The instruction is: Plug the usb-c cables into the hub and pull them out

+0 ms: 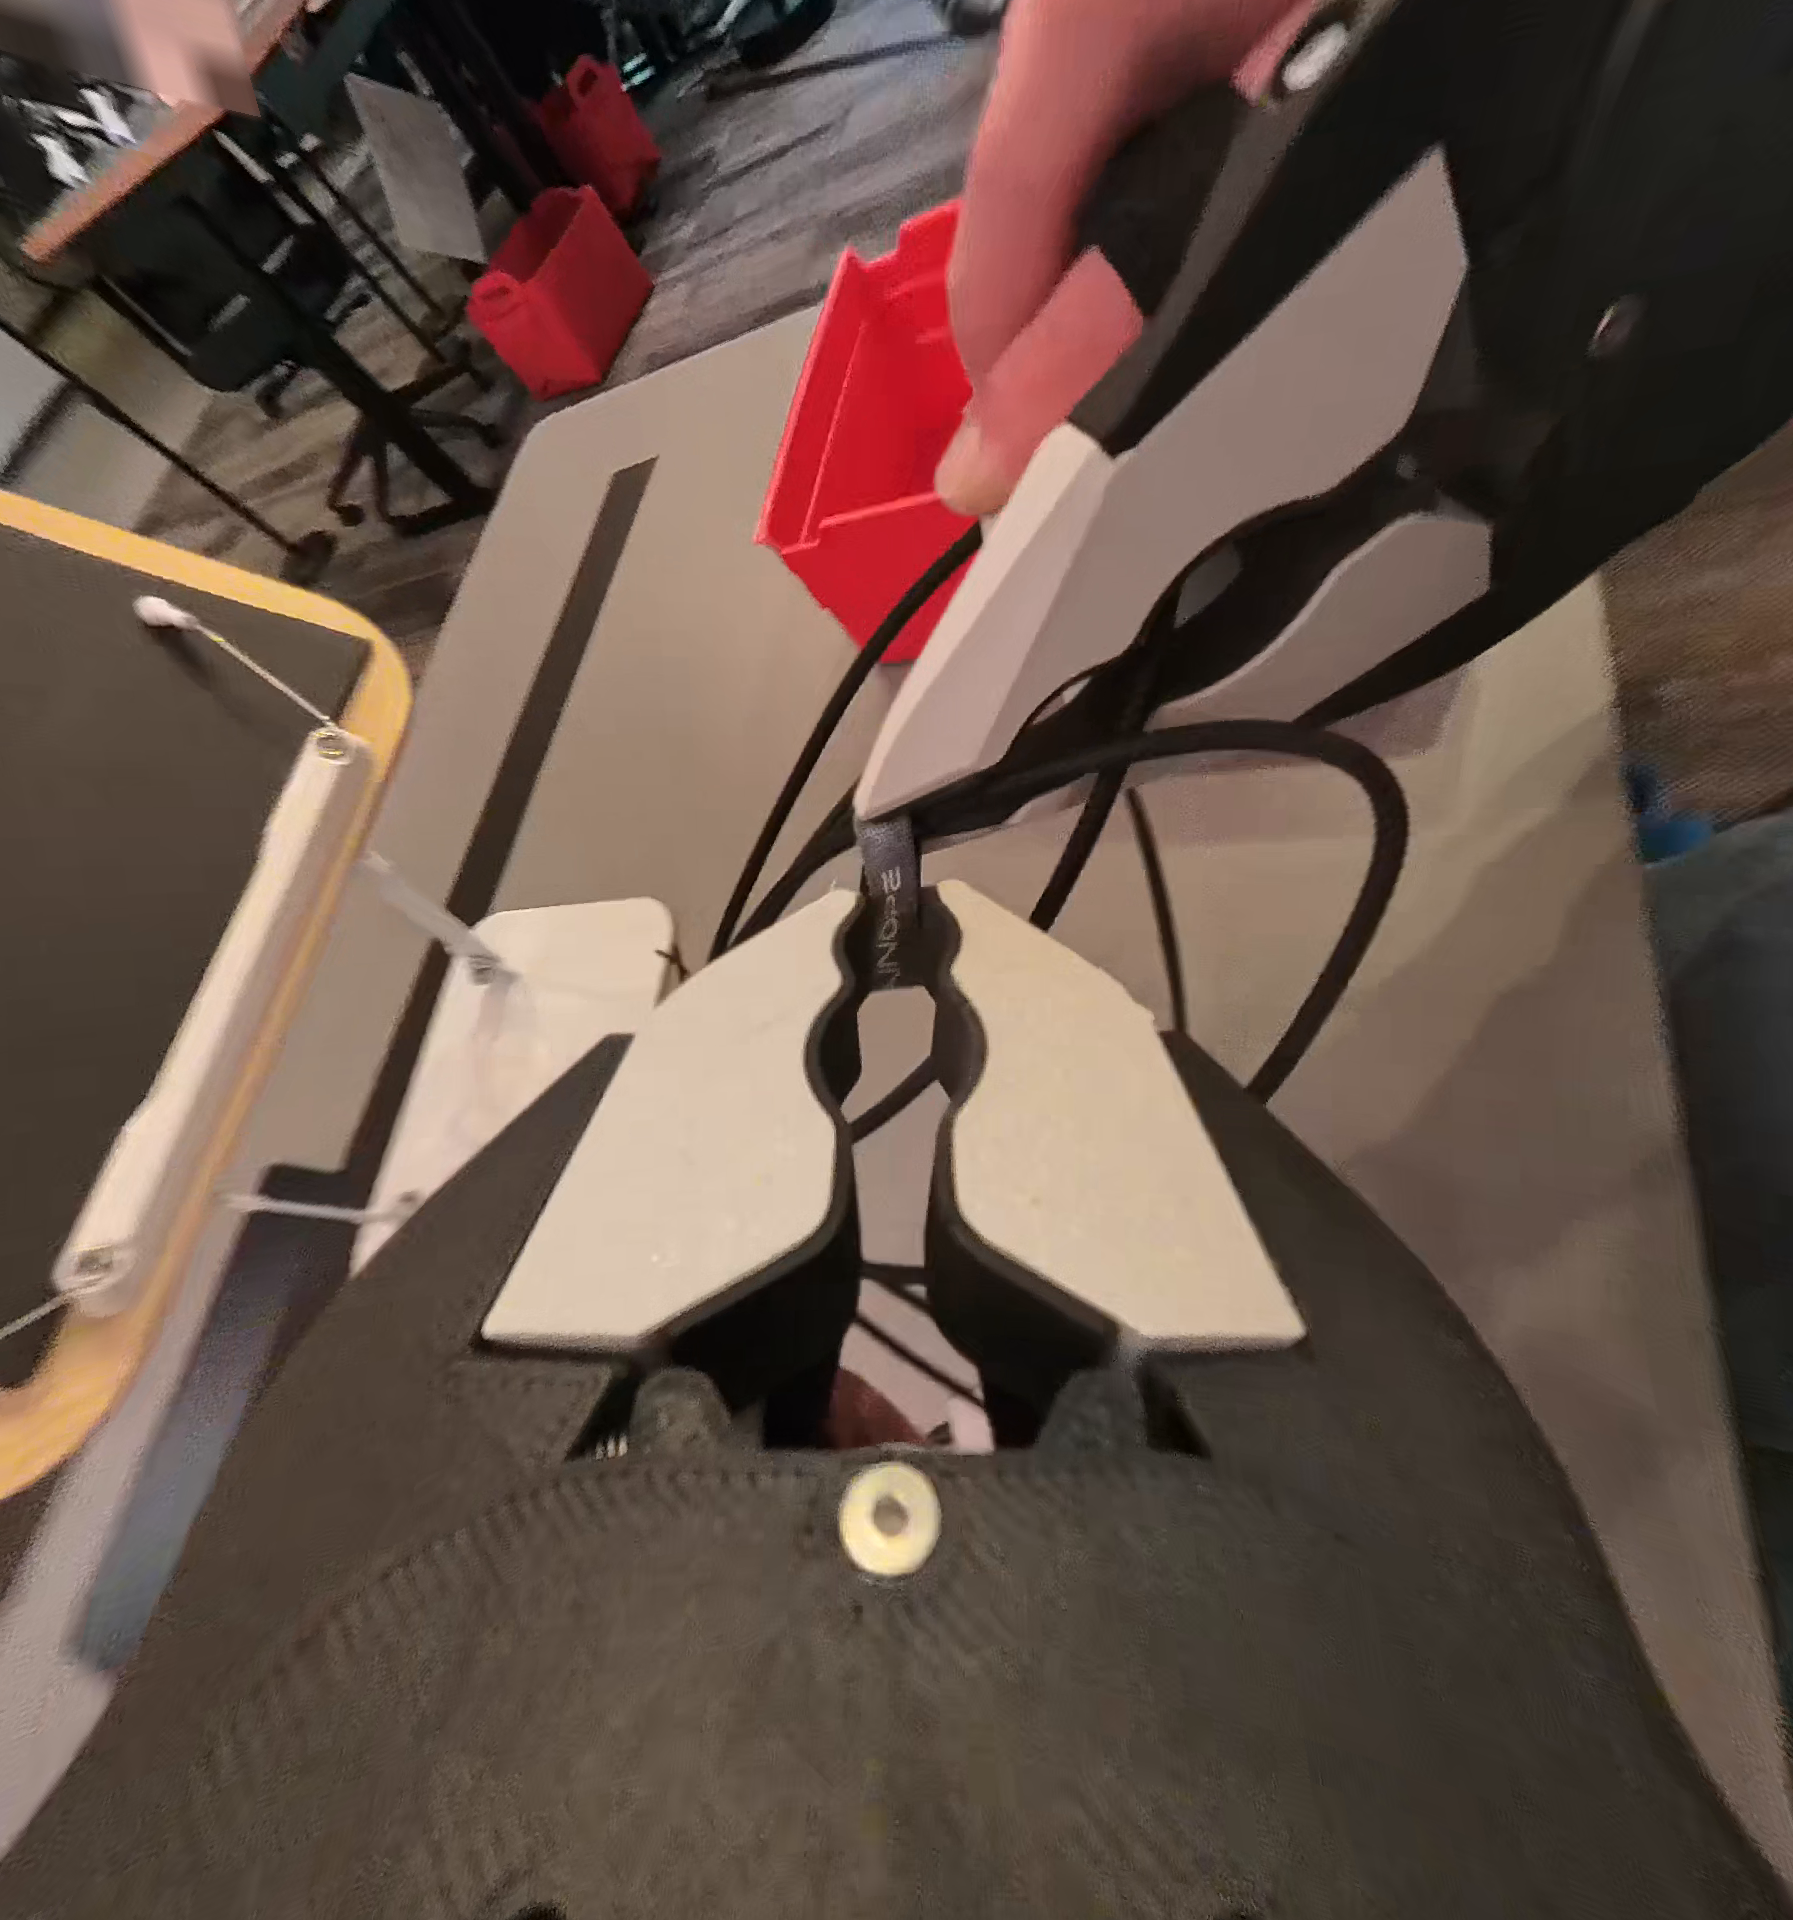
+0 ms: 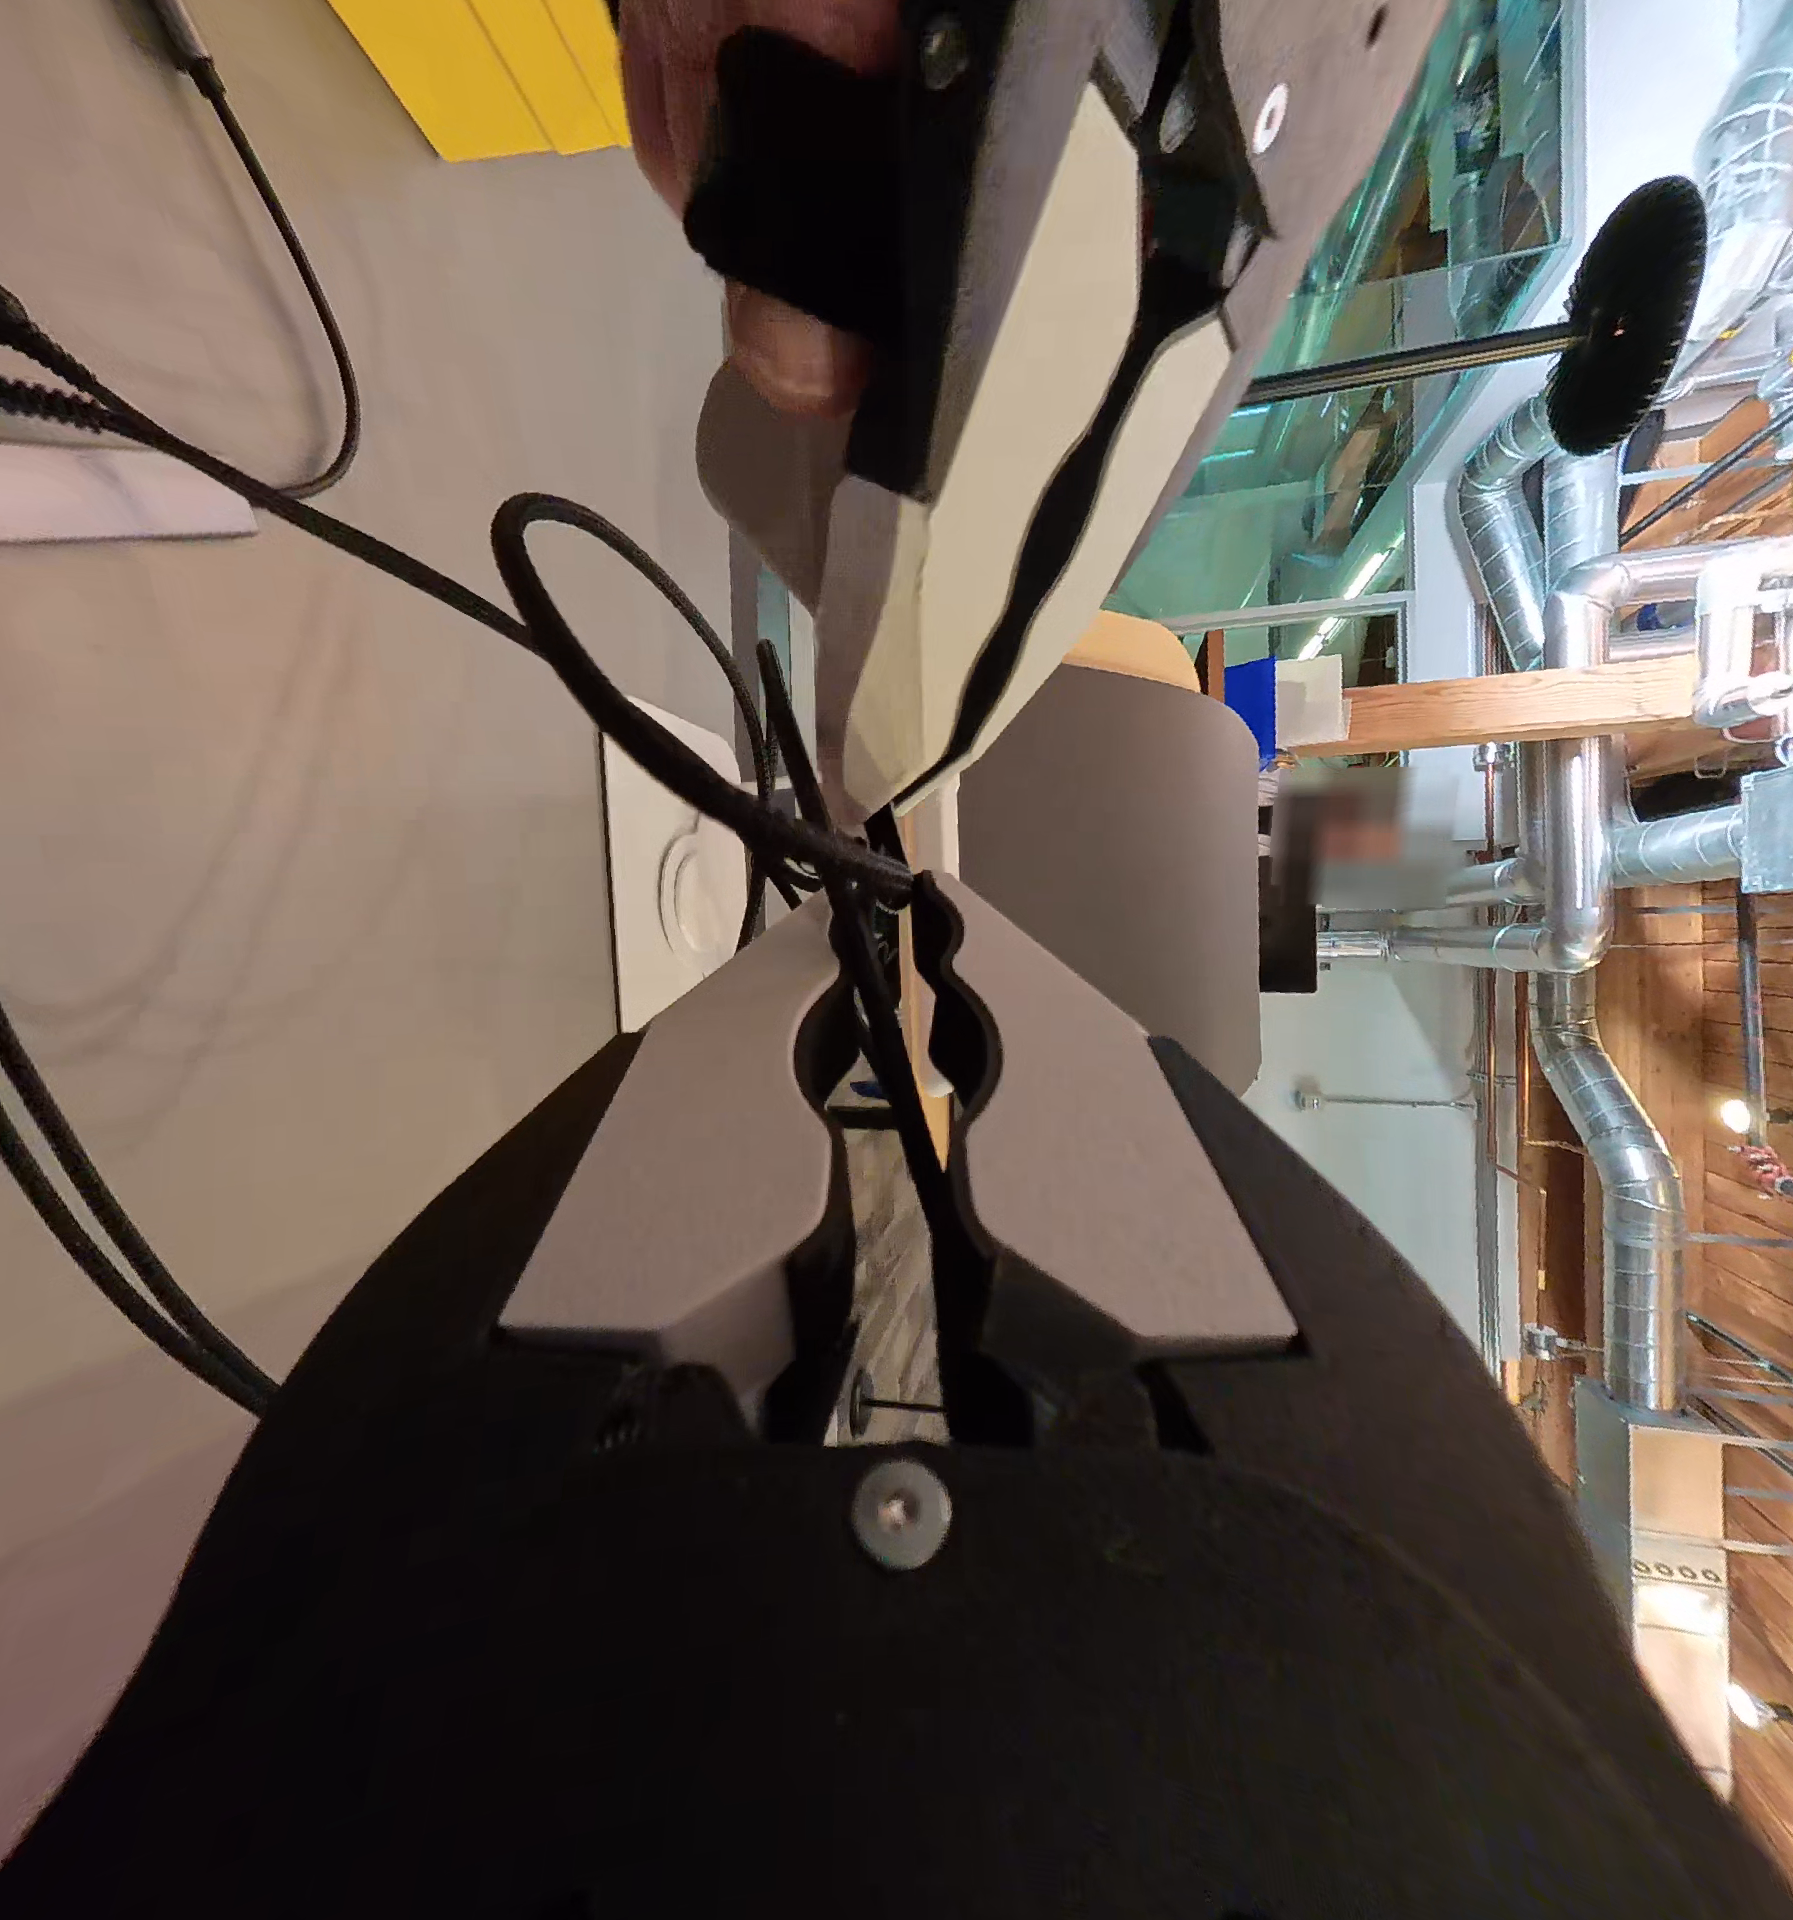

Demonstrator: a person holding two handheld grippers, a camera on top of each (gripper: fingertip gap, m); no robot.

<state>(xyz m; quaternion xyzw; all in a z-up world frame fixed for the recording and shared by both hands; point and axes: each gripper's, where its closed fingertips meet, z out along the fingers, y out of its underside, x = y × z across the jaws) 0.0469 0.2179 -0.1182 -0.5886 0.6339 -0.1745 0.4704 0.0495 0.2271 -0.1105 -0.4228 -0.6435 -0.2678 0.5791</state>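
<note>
Above the grey tabletop (image 1: pixel 663 727), the left tongs (image 1: pixel 897 914) pinch a dark USB-C plug (image 1: pixel 887 894) while the right tongs (image 2: pixel 887 914) pinch its braided cable (image 2: pixel 663 748), so insertion seems pending, needing alignment with the hub, not identifiable here.

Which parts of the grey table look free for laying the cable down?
Bare grey table lies between the black slot and the red bin. Crowded: black cables loop around both grippers' fingers.
</note>
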